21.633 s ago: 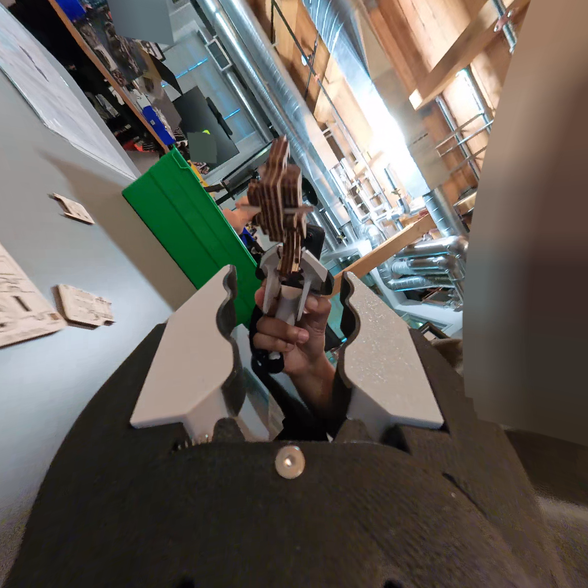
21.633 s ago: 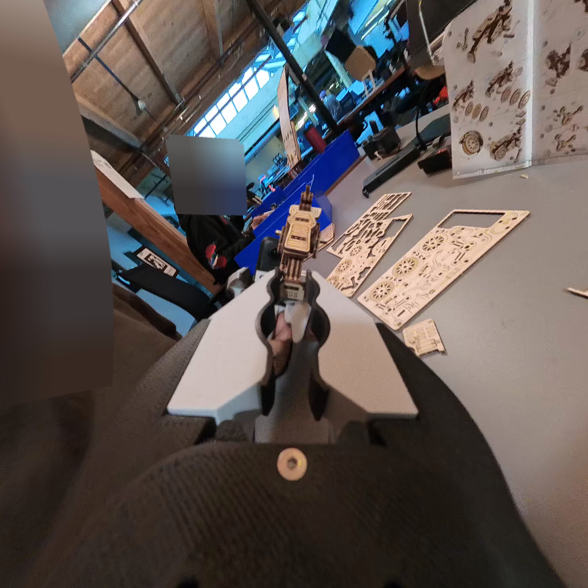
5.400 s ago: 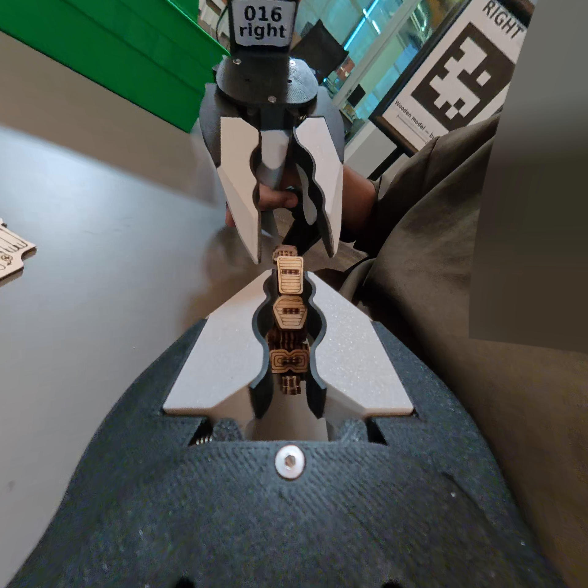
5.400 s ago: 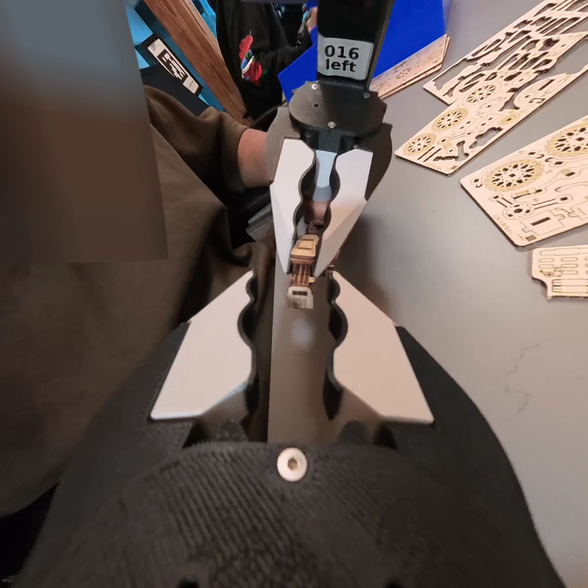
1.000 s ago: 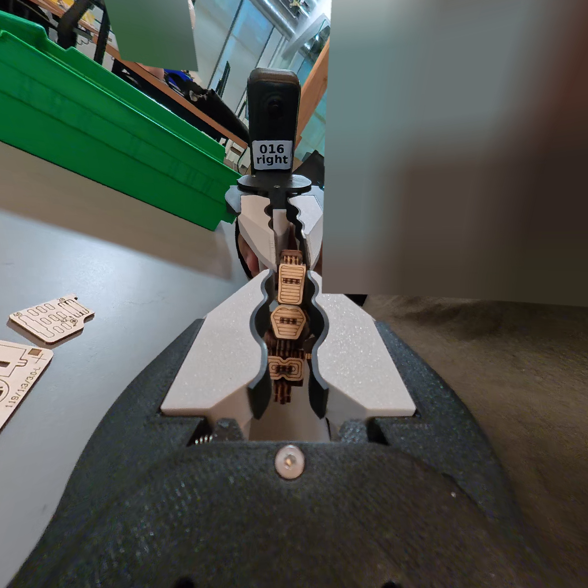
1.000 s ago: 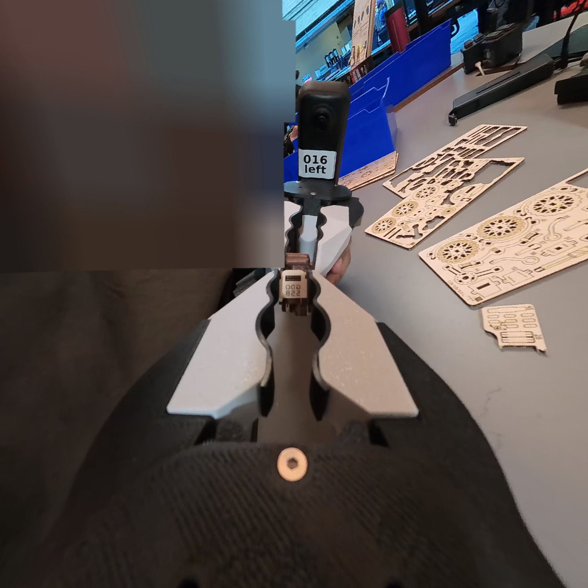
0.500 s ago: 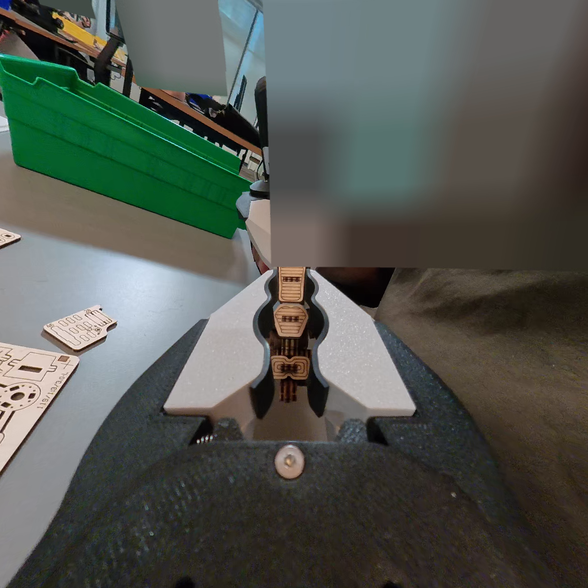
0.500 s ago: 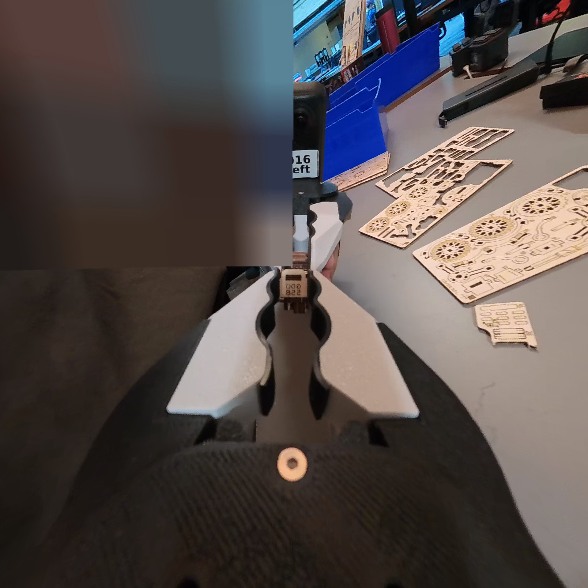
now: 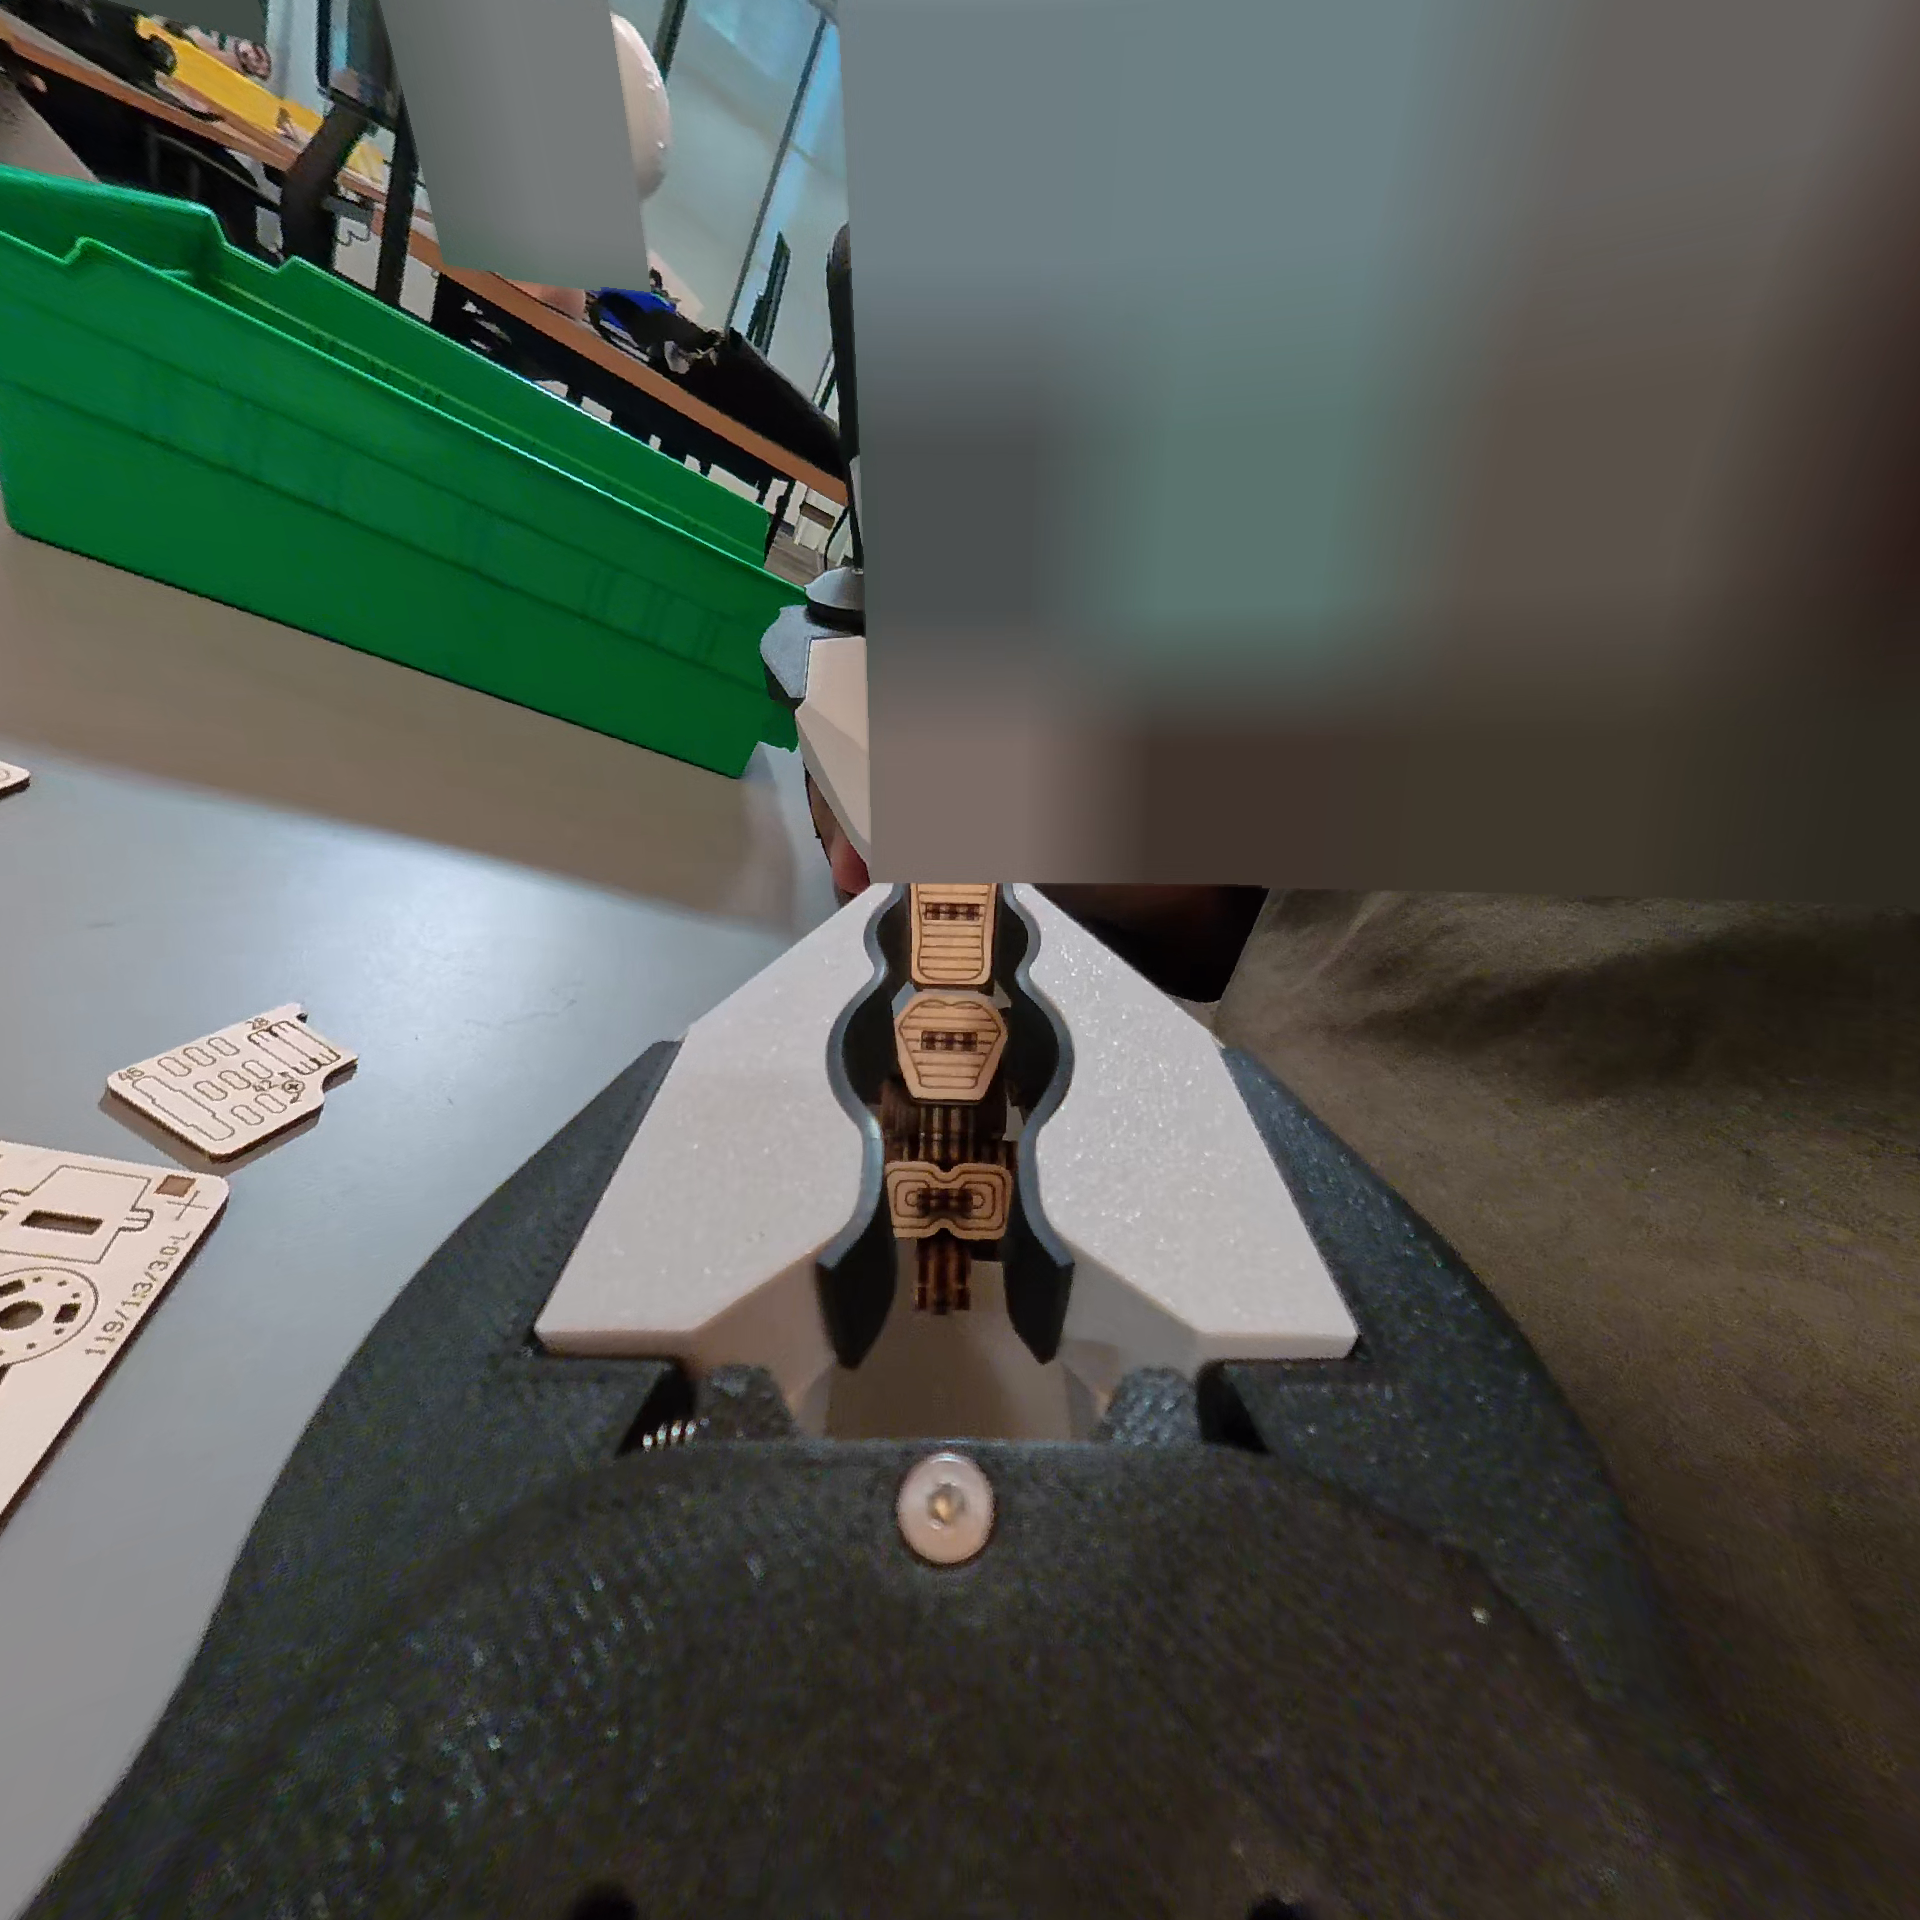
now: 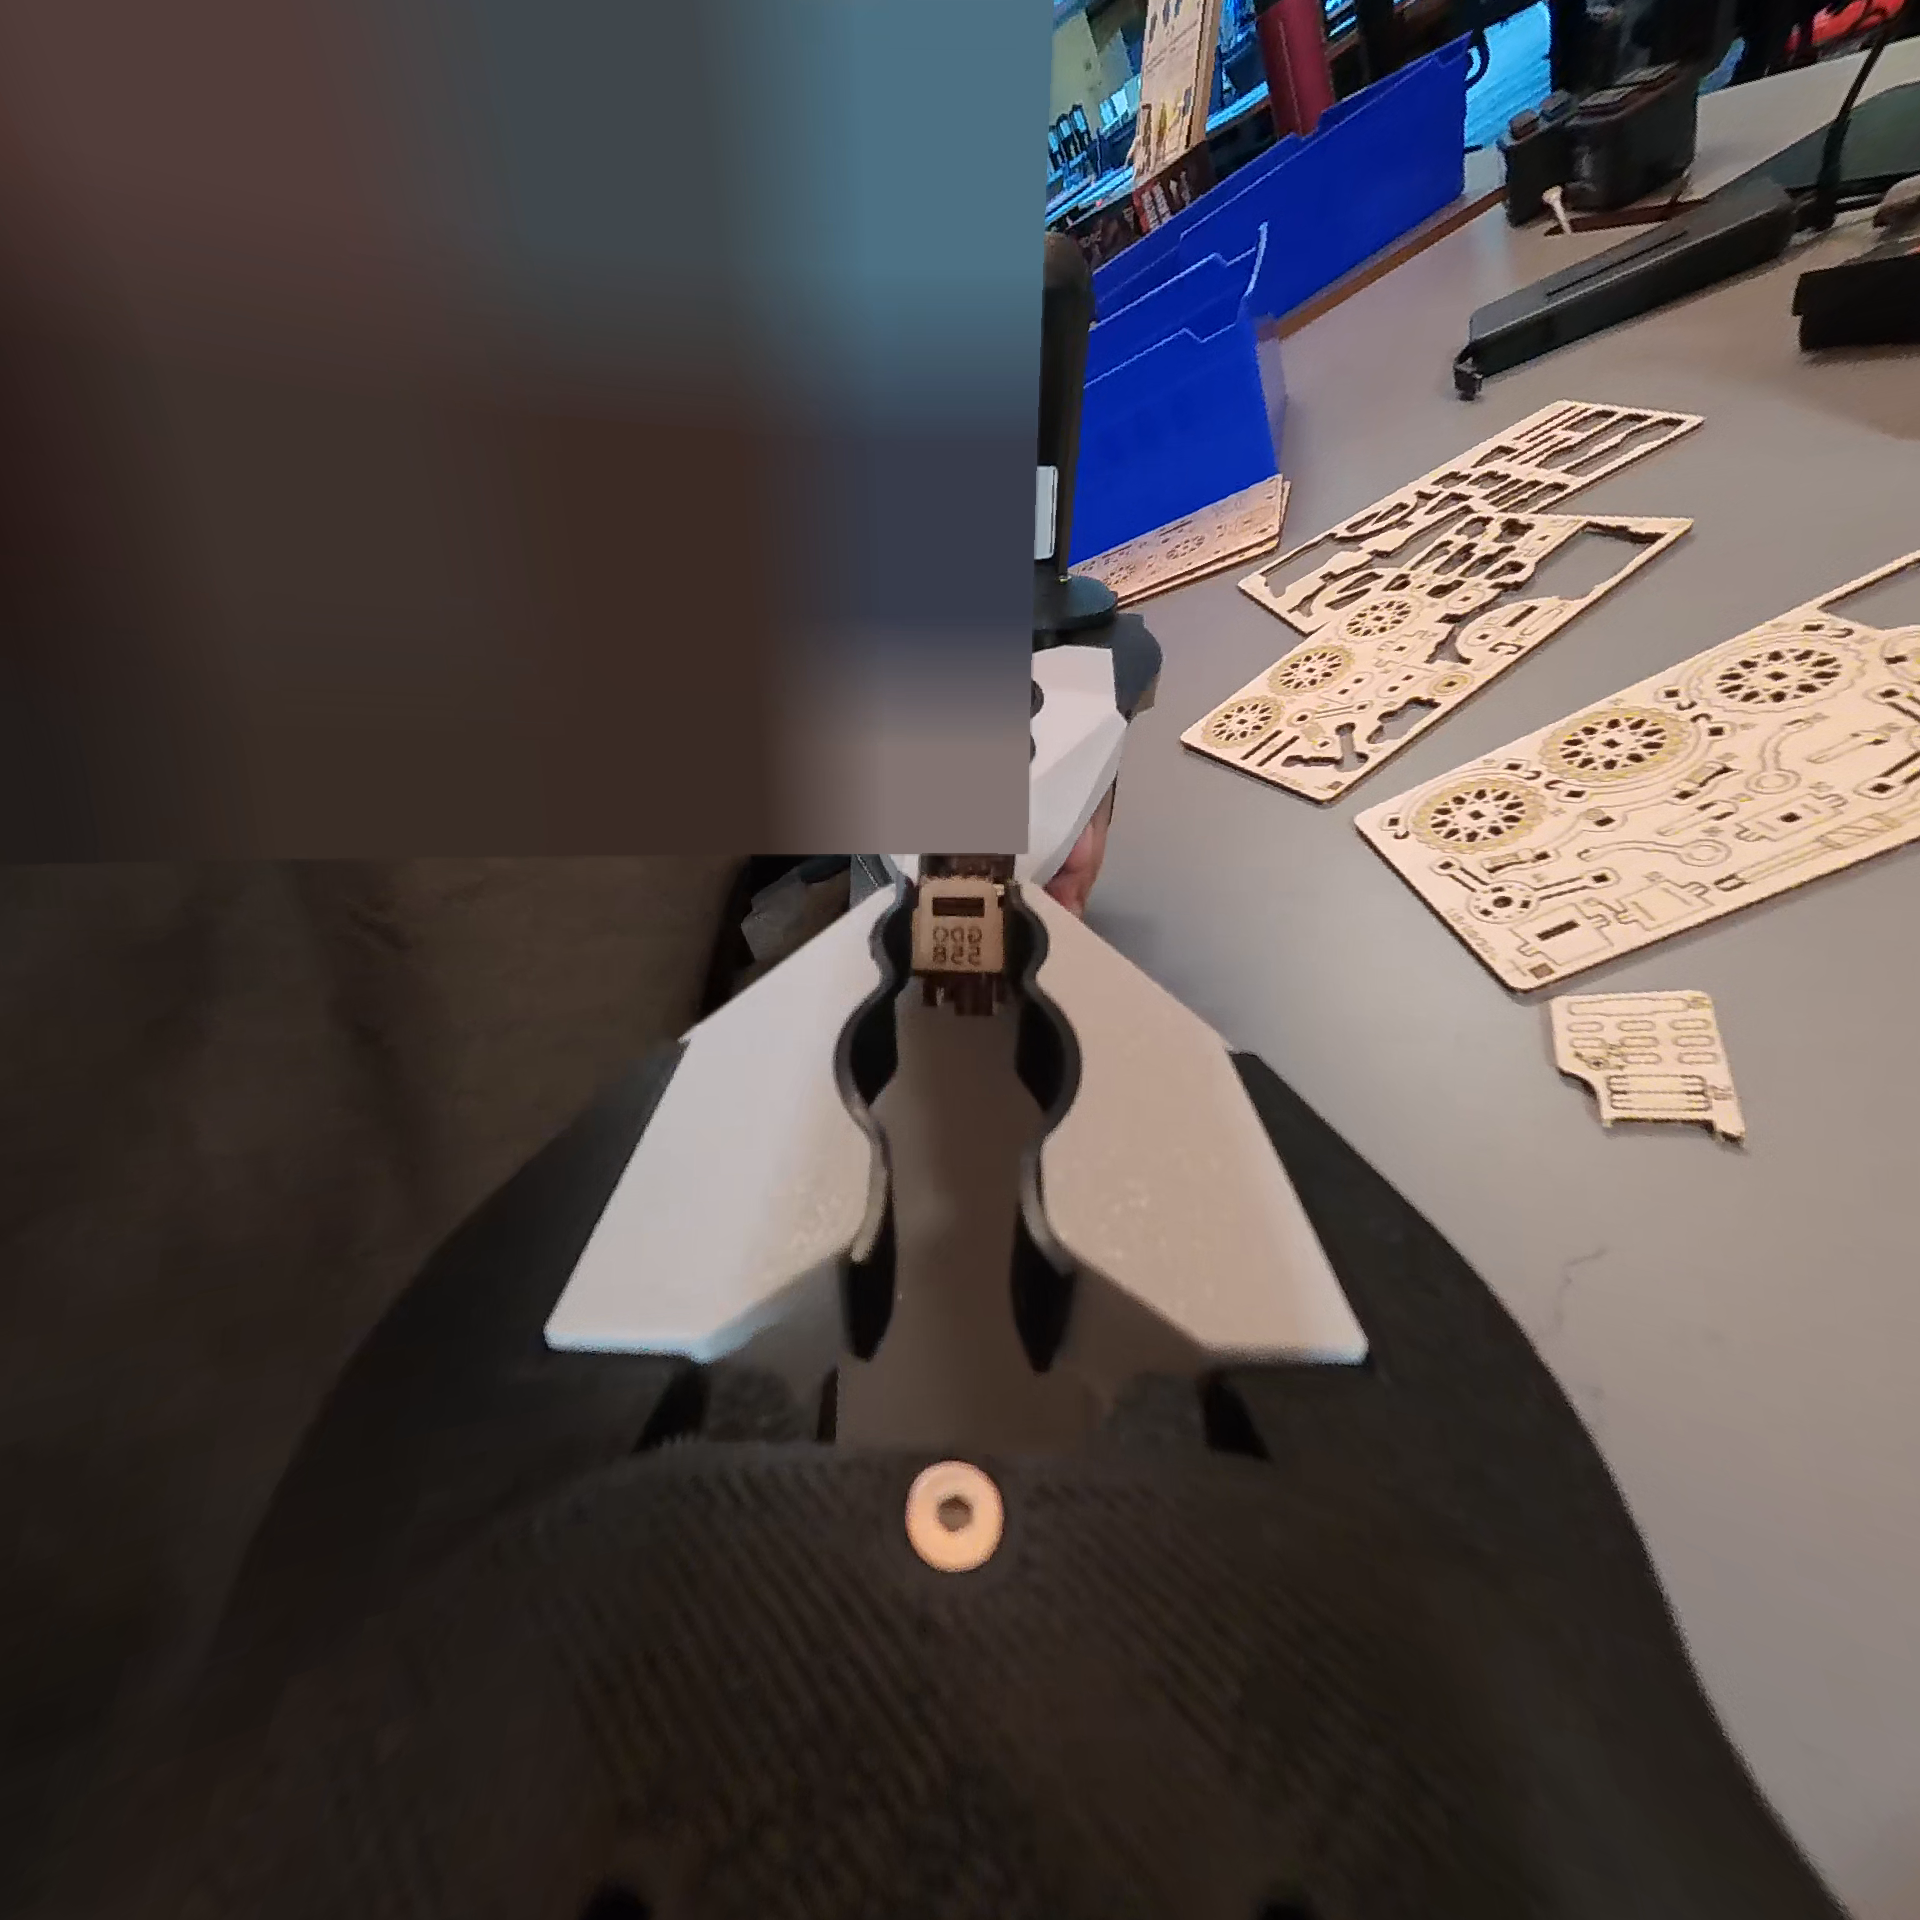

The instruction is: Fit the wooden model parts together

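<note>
Left wrist view: left claw [image 9: 951,935] clamped along a slim wooden model [image 9: 948,1060] lying lengthwise between its fingers above the grey bench [image 9: 436,997], green bin [image 9: 343,488] and a small cut-out wooden card [image 9: 234,1081] off to the left. Right wrist view: right claw [image 10: 961,914] closed on the model's near end [image 10: 958,940] at the fingertips, punched wooden sheets [image 10: 1662,800] spread on the bench to the right, blue bins [image 10: 1226,353] behind.

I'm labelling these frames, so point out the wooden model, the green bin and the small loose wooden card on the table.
wooden model [image 9: 948,1051], left wrist view, on its middle engraved panel.
green bin [image 9: 343,488], left wrist view, on its long side wall.
small wooden card [image 10: 1642,1060], right wrist view, on its flat face.
</note>
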Action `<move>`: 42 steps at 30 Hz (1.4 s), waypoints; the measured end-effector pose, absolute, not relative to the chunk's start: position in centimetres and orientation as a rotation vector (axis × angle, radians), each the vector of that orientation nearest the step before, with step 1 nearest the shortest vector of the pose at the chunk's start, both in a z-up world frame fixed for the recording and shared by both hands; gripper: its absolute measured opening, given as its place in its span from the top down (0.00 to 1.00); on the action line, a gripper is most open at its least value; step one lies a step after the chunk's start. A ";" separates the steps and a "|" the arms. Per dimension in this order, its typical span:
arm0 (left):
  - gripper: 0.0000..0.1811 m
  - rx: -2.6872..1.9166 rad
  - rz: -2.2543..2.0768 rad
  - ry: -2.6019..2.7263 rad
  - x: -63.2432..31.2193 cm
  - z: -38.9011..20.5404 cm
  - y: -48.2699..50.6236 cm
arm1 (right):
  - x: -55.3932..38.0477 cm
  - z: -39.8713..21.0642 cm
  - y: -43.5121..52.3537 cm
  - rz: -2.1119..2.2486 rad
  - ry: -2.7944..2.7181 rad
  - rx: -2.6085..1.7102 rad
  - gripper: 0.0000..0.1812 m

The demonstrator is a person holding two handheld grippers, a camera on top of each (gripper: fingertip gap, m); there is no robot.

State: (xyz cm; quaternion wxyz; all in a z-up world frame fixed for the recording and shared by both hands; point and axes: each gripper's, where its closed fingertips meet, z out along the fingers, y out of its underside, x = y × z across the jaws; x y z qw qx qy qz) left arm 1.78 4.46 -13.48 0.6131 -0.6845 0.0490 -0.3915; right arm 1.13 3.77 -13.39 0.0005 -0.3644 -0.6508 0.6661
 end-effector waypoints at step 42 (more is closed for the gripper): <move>0.93 -1.883 -0.729 0.327 5.1 -17.6 4.4 | 4.8 -18.1 3.8 0.964 -2.941 -0.914 0.93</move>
